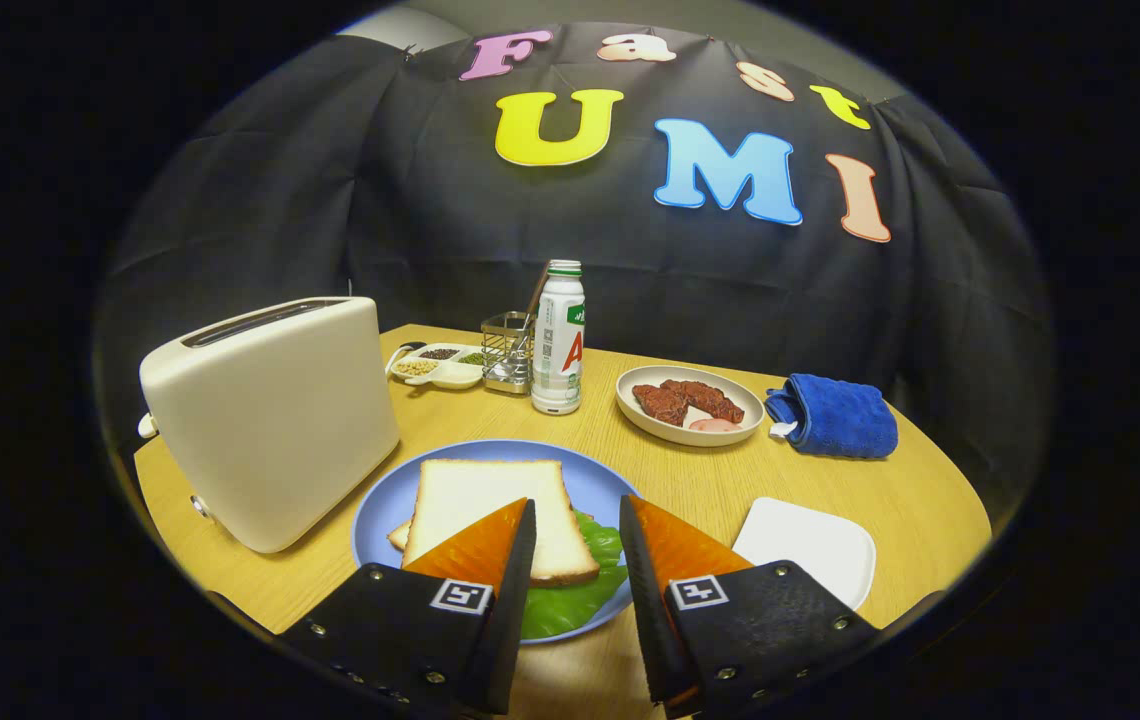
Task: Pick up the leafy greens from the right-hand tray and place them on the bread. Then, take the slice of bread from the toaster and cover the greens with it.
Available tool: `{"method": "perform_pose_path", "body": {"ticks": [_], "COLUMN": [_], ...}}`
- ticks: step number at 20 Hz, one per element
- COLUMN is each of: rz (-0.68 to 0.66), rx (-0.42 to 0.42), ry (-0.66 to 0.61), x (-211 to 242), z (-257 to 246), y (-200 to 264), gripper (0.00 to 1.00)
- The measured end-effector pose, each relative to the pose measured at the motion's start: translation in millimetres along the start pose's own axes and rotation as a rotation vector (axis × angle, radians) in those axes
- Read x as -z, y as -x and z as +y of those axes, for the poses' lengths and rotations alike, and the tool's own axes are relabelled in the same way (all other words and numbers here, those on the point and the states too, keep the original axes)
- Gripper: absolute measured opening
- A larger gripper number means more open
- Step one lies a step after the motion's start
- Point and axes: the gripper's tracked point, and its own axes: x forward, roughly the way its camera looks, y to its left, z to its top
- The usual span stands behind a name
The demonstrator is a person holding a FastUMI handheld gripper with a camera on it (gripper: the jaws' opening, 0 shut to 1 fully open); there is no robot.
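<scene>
Two fingers of the gripper [577, 520] stand parted, nothing between them, poised over the near edge of the blue plate [380, 510]. On that plate: top bread slice [485, 505] covering the leafy greens [570, 590], which poke out at its 5 o'clock; another slice edge [398, 535] peeks out at 8. White tray [810, 545] at the plate's 3 o'clock. Toaster [275, 415] at 10. Milk bottle [559, 340] at 12, meat dish [690, 405] at 1, blue cloth [835, 415] beyond it.

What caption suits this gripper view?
Open gripper above blue plate: bread slice covers greens, toaster alongside.
</scene>
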Motion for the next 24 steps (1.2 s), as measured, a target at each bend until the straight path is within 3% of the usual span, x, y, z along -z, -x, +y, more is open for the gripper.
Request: {"method": "perform_pose_path", "body": {"ticks": [17, 20, 24], "rz": [-0.247, -0.252, -0.26], "rx": [0.2, 0.183, 0.247], "ry": [-0.058, -0.081, -0.085], "x": [-46, -44, -39], "z": [-174, -194, -236], "y": [58, 66, 72], "gripper": [0.5, 0.5, 0.5]}}
